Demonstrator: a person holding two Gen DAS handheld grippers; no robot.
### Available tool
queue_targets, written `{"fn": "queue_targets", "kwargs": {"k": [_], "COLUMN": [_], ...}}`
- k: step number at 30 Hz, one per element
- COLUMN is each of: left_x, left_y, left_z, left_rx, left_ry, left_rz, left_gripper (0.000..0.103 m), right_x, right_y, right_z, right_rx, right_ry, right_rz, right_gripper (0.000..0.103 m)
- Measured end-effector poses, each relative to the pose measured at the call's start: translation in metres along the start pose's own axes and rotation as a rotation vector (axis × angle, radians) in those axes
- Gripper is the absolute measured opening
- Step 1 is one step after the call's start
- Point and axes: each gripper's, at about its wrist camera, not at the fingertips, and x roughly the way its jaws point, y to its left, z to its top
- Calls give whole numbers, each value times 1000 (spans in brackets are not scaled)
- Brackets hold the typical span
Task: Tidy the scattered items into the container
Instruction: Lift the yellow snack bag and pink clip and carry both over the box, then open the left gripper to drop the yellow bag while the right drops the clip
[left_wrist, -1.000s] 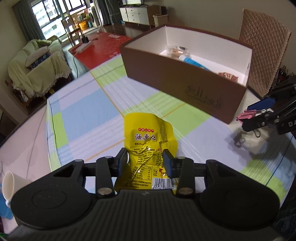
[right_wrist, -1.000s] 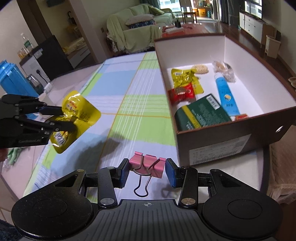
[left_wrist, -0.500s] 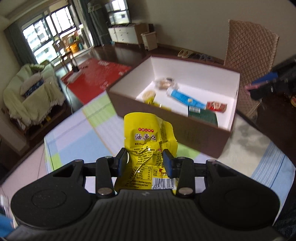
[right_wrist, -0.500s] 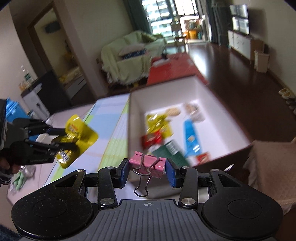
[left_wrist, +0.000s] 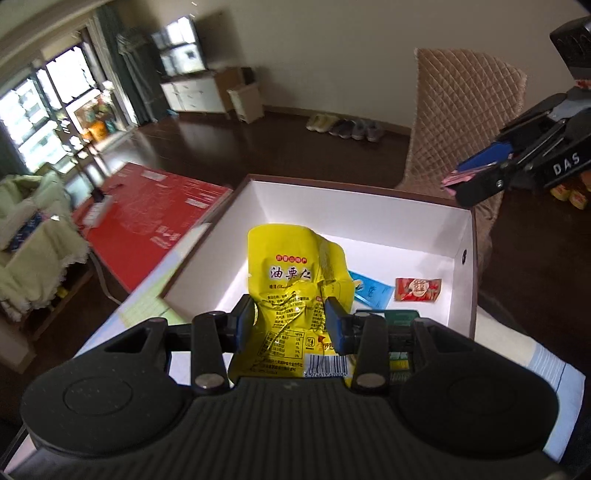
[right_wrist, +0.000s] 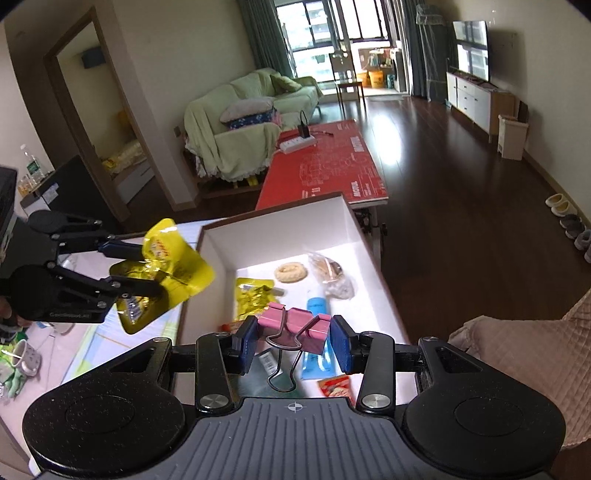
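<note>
Carry-to-box step. My left gripper, jaws clamped on yellow snack pouch, holds it over box left wall; right gripper pinches pink binder clip above box near end, probably inside rim. Next: part jaws, drop both in.

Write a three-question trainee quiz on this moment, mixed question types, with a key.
1. True or false: the left gripper holds a yellow snack packet.
2. What is clamped in the right gripper?
A. blue tube
B. pink binder clip
C. ring-shaped biscuit
3. Fill in: inside the box, the ring-shaped biscuit lies beside a ____ wrapped snack near the far wall.

Key: 1 true. 2 B, the pink binder clip. 3 clear.
</note>
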Motion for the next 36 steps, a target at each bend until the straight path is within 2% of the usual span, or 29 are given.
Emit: {"fn": "queue_targets", "kwargs": {"k": [8, 19, 22, 27, 36], "left_x": [86, 174, 183, 176, 164], "left_y": [3, 21, 24, 29, 32], "left_z": [24, 21, 19, 15, 17], "left_rx": [8, -63, -77, -91, -88], "left_ry": [136, 255, 261, 243, 222], "left_rz": [-56, -105, -93, -97, -129], "left_gripper": [36, 38, 43, 44, 45], "right_x": [37, 84, 94, 113, 146], "right_y": [-22, -48, -50, -49, -35], "right_z": [7, 7, 4, 0, -4], "right_rx": [23, 5, -13, -75, -278], "right_ry": [60, 148, 168, 207, 267], "right_rz": [14, 22, 20, 9, -37], "right_gripper": [42, 42, 42, 42, 42]}}
